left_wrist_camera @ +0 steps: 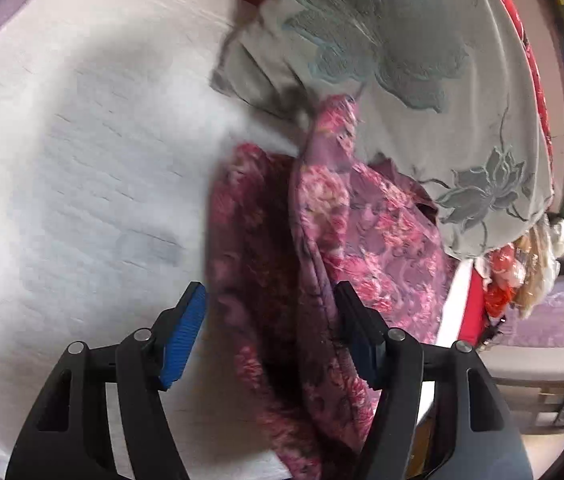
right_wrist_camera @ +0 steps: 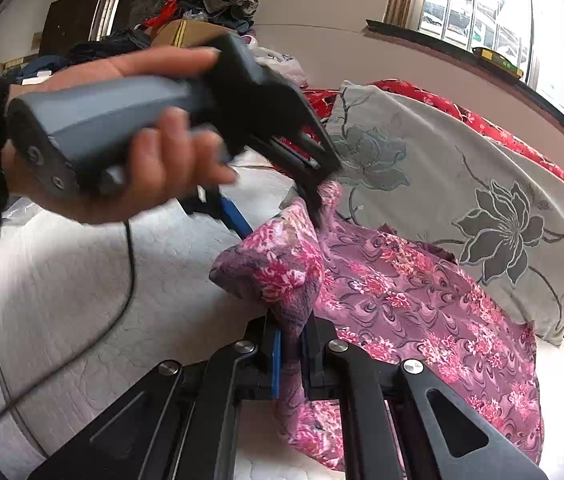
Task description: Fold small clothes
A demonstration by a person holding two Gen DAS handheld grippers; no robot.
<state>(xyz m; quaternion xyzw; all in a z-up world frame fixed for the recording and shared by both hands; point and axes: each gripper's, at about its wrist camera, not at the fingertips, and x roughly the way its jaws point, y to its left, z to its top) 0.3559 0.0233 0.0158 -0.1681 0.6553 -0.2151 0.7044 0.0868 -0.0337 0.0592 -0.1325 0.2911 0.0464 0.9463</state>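
A pink and purple floral garment (right_wrist_camera: 394,280) lies bunched on the white quilted bed (right_wrist_camera: 81,280), against a grey flower-print pillow (right_wrist_camera: 462,184). My right gripper (right_wrist_camera: 290,344) is shut on a fold of the garment near its front edge. My left gripper (left_wrist_camera: 269,320) is open in the left wrist view, with the garment (left_wrist_camera: 322,232) running between its blue pads (left_wrist_camera: 183,332). In the right wrist view the left gripper (right_wrist_camera: 282,216) is held by a hand above the garment's far raised edge.
A red patterned quilt (right_wrist_camera: 482,120) lies behind the pillow along the headboard. A pile of clothes and a cardboard box (right_wrist_camera: 185,28) sit at the back. A window (right_wrist_camera: 482,12) is at the right. A black cable (right_wrist_camera: 121,300) runs over the bed.
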